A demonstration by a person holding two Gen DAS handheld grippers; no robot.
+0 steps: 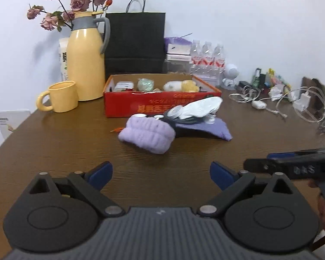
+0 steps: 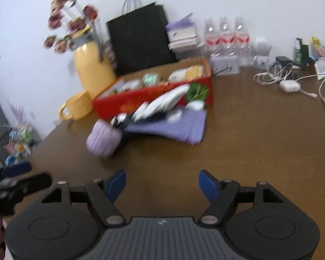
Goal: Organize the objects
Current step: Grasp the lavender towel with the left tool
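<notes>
In the right wrist view we see everything smeared: the flowers point(image 2: 70, 25), the jug point(image 2: 93, 69) and the pile in front of the red box point(image 2: 153, 99) lose their outlines, so we cannot tell what the black and white things on the purple cloth point(image 2: 175, 130) are. The box's print is unreadable in both views. The left hand-held gripper point(image 2: 15, 184) is cut off by that picture's left edge. In the left wrist view the right hand-held gripper point(image 1: 296, 164) runs off the right edge. The small things among the cables point(image 1: 270, 91) are too small to name.
</notes>
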